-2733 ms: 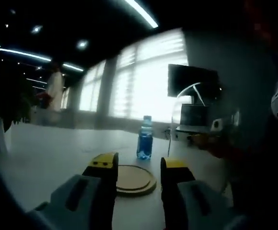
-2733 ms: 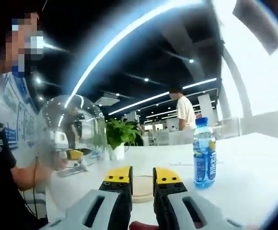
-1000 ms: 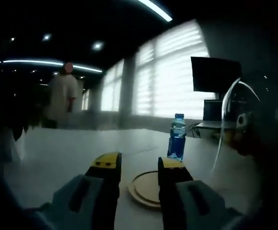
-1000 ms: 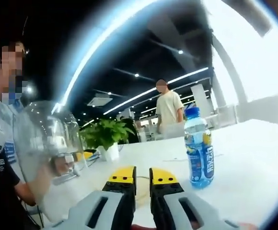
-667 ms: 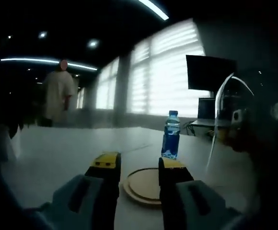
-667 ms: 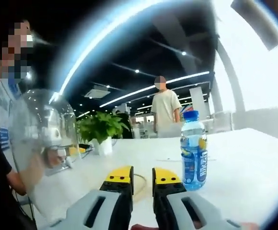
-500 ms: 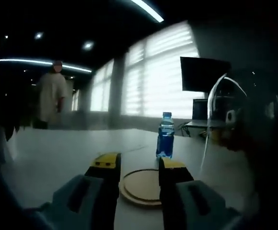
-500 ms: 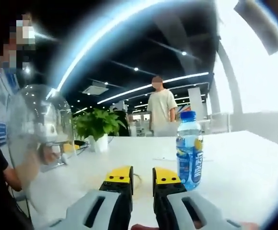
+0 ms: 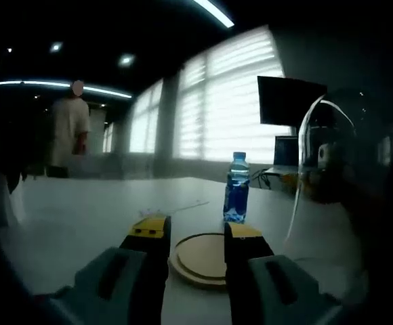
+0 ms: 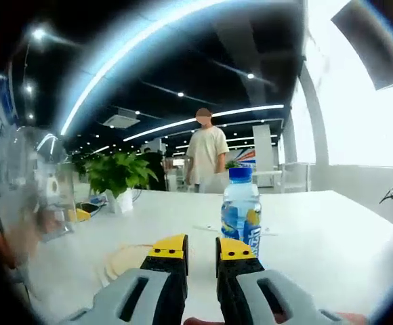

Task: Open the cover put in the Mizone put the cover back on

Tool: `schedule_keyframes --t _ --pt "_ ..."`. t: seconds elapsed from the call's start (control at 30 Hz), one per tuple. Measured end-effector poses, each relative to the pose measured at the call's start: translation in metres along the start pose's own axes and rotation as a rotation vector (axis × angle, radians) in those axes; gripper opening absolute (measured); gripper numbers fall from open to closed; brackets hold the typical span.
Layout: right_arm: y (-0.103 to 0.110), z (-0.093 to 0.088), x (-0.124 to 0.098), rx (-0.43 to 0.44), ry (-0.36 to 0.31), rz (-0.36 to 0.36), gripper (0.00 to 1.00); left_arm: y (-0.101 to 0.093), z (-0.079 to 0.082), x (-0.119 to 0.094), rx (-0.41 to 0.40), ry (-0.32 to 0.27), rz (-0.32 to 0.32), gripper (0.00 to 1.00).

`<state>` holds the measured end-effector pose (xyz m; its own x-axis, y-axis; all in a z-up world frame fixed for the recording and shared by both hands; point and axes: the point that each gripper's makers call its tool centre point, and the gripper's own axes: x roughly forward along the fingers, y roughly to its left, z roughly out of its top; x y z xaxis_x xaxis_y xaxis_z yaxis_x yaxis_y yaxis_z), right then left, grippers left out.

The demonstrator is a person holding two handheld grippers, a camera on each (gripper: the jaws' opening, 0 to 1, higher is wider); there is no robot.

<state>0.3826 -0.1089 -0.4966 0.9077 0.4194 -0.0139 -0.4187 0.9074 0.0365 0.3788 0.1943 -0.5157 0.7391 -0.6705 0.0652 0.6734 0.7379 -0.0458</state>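
Clear glossy dome cover (image 9: pixel 332 176); matt wooden disc (image 9: pixel 200 257); clear plastic Mizone bottle (image 10: pixel 241 213); smooth white table (image 10: pixel 318 230)

Left gripper view: low over table (image 9: pixel 81 217), facing windows, bottle (image 9: pixel 236 187) mid-distance at centre. Right gripper view: low, facing office interior, bottle (image 10: pixel 241 210) close at centre. Shared: bottle, table.

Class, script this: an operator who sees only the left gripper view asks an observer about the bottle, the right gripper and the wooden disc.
Operator: What's on the bottle label?
Observer: A yellow patch on blue.
Operator: How is the right gripper set?
Observer: Its jaws stand a narrow gap apart with nothing between them, and the bottle is just beyond.
Operator: What's past the disc?
Observer: A potted plant on the table.
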Motion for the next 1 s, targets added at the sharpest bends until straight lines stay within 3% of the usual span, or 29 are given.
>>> schedule_keyframes --t 0.27,0.47,1.0 --pt "-0.010 0.009 0.008 0.022 -0.010 -0.006 0.09 0.001 0.001 -0.002 -0.007 -0.006 0.000 0.23" --pt "-0.013 0.018 0.014 -0.019 -0.012 -0.020 0.11 0.003 0.004 -0.003 -0.031 -0.027 -0.004 0.23" --pt "-0.025 0.034 0.035 -0.046 -0.012 -0.035 0.13 0.006 -0.007 -0.002 0.015 0.019 0.020 0.23"
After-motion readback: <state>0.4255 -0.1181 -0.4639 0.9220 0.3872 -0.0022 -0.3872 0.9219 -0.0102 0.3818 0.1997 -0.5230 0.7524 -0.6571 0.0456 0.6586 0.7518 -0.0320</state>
